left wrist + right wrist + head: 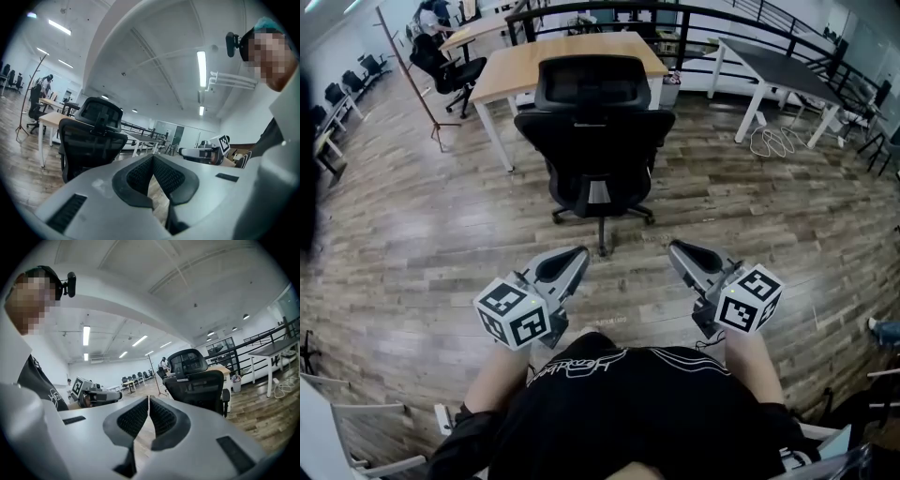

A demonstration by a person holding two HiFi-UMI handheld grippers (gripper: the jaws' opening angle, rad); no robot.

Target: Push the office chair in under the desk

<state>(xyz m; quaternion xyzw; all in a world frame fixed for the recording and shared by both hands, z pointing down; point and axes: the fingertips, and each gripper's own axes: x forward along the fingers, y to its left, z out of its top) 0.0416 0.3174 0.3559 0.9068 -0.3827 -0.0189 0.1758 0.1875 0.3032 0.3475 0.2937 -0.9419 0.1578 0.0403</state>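
Observation:
A black mesh office chair (pixel 600 131) stands on the wood floor, its back toward me and its seat facing the wooden desk (pixel 572 58) just behind it. The chair (pixel 91 138) fills the left of the left gripper view, and the same chair (pixel 197 383) shows at the right of the right gripper view. My left gripper (pixel 578 253) and right gripper (pixel 675 247) hover side by side near my body, well short of the chair, touching nothing. Both are shut with nothing between the jaws.
A dark table (pixel 783 70) with white legs stands at the right, with a coiled white cable (pixel 778 141) on the floor by it. A black railing (pixel 675 14) runs behind the desk. A coat stand (pixel 412 75) and a seated person (pixel 431 47) are at the left.

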